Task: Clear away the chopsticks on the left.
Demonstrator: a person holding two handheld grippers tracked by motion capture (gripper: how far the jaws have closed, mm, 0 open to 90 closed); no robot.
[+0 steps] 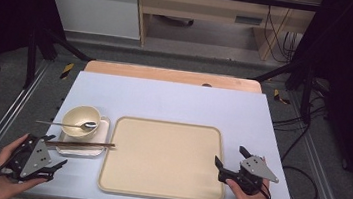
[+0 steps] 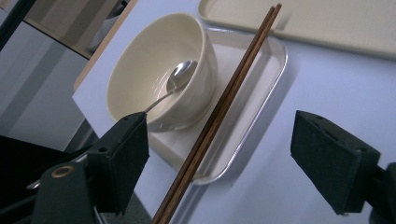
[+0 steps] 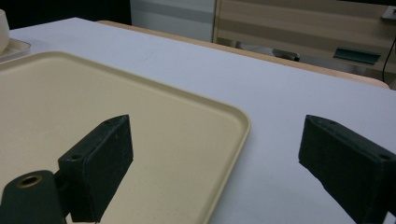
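Chopsticks (image 2: 219, 112) lie between my left tongs' (image 2: 219, 163) wide-open jaws, resting across the small tray (image 2: 261, 93) beside the bowl (image 2: 159, 74) with its spoon (image 2: 180, 77). Right tongs (image 3: 215, 168) gape empty over the big tray's (image 3: 196, 140) edge. No writing is readable anywhere.

Beyond the hand-held grippers, the white table (image 1: 174, 102) ends in a bare wooden strip (image 1: 172, 75) along its far edge. Past that, grey floor (image 1: 190, 51) runs to a white cabinet (image 1: 94, 7) on the left and a light wooden desk (image 1: 210, 5) beside it. Black cables (image 1: 278, 35) hang by the desk's right end. Dark frame posts (image 1: 33, 53) stand at either side, and metal rails (image 1: 6, 115) flank the table. The edges of the room lie in shadow.
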